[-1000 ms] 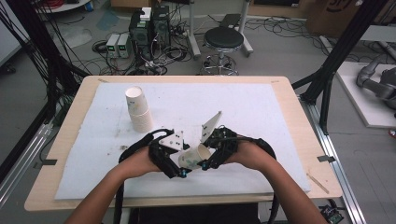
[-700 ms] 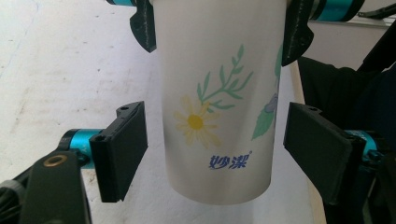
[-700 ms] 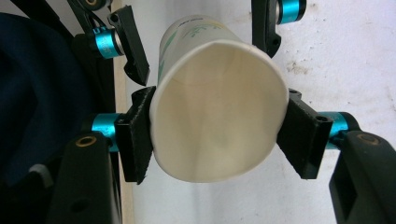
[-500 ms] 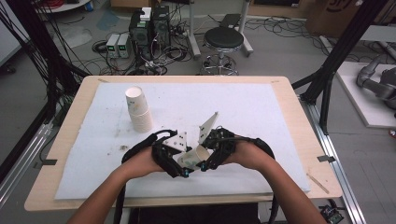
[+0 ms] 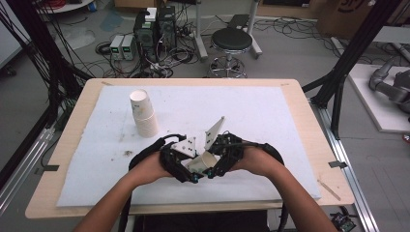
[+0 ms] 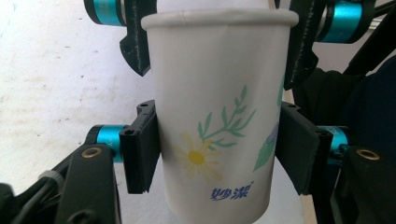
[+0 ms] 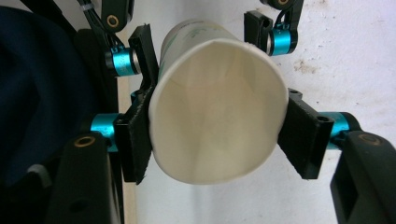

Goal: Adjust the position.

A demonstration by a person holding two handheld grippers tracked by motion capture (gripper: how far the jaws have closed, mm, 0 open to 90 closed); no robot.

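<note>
A white paper cup with a daisy print lies level between my two grippers, just above the mat near the table's front. My left gripper has just been closing and is now shut on the cup's lower body, pads pressing both sides. My right gripper grips the cup at its open rim, squeezing it oval; its jaws have just been easing open slightly, with the pads still touching. In the high view the left gripper and right gripper face each other.
A stack of upturned paper cups stands at the mat's left. The white mat covers most of the wooden table. Dark crumbs lie left of my left hand. Black frame posts flank the table.
The left gripper's jaws have closed in on the cup's body. Both hands and the cup stay where they were.
</note>
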